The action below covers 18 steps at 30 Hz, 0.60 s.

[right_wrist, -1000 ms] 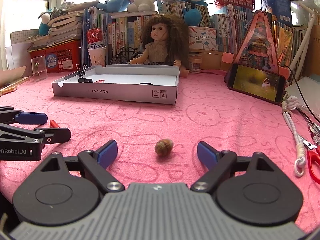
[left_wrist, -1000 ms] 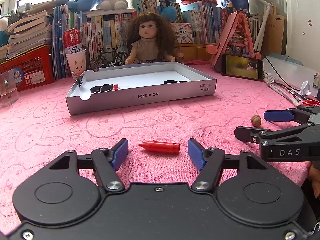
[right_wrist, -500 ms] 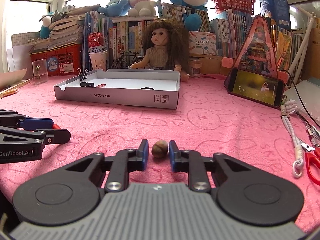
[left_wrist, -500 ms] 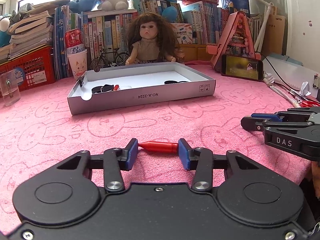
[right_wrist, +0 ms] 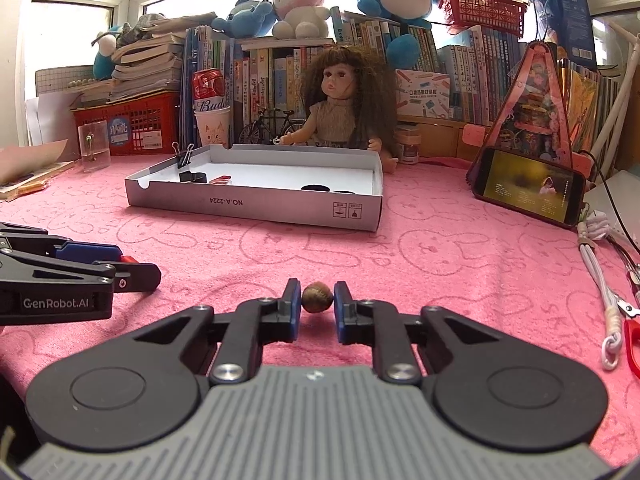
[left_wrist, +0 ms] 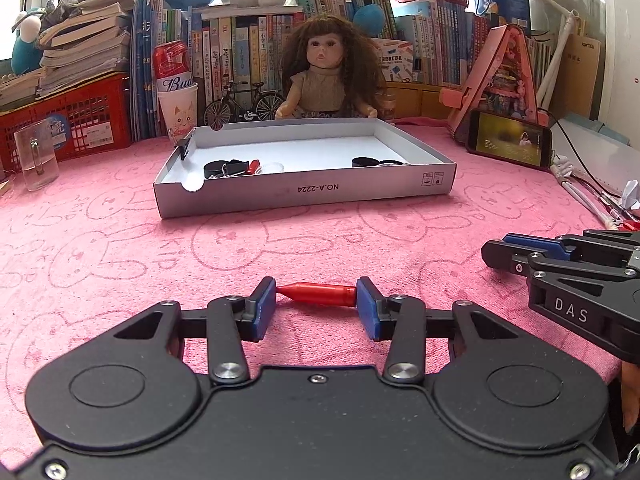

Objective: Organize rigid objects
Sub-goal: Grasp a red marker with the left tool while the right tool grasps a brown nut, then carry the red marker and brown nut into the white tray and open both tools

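Red crayon [left_wrist: 317, 293] lying crosswise on the pink cloth [left_wrist: 120, 256], being pinched end to end by the left gripper [left_wrist: 316, 308]. Brown nut [right_wrist: 317, 297] sitting between the 2 blue pads [right_wrist: 294, 312] of the right gripper [right_wrist: 317, 312], nearly closed, touching both. White box [left_wrist: 304, 192] lying well beyond.

Box [left_wrist: 304, 192] centre on cloth [left_wrist: 120, 248], doll [left_wrist: 324, 76] behind it, phone [left_wrist: 510, 144] right, perhaps clips [left_wrist: 224, 168] inside
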Motion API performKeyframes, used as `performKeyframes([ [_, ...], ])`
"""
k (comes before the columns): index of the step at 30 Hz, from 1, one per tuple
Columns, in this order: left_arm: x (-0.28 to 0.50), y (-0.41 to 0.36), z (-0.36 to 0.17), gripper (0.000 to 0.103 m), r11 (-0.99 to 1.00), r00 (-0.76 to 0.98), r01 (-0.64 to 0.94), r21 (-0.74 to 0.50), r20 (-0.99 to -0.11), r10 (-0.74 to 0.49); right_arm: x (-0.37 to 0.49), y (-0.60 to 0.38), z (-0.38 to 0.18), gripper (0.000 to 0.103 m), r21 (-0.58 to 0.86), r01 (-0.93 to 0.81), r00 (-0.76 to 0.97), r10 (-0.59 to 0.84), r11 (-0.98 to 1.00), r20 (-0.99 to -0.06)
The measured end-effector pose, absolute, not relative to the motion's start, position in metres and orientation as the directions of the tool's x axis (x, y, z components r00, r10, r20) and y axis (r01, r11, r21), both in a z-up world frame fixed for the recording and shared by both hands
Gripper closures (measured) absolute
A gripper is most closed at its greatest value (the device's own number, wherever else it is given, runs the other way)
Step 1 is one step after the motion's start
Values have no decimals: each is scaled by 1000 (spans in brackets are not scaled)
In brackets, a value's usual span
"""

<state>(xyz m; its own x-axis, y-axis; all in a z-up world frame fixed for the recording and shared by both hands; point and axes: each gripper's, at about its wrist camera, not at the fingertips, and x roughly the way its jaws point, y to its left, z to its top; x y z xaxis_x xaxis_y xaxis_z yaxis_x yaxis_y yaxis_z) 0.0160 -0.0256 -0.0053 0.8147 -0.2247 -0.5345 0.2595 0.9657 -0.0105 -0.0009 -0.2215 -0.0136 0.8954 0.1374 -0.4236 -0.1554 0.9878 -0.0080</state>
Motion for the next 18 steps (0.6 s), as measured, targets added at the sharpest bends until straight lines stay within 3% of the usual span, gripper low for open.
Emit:
performKeyframes([
  [18, 38, -24, 6, 62, 980, 806, 195, -34, -563, -181, 22, -201, -7, 81, 39, -141, 875, 143, 989, -462],
])
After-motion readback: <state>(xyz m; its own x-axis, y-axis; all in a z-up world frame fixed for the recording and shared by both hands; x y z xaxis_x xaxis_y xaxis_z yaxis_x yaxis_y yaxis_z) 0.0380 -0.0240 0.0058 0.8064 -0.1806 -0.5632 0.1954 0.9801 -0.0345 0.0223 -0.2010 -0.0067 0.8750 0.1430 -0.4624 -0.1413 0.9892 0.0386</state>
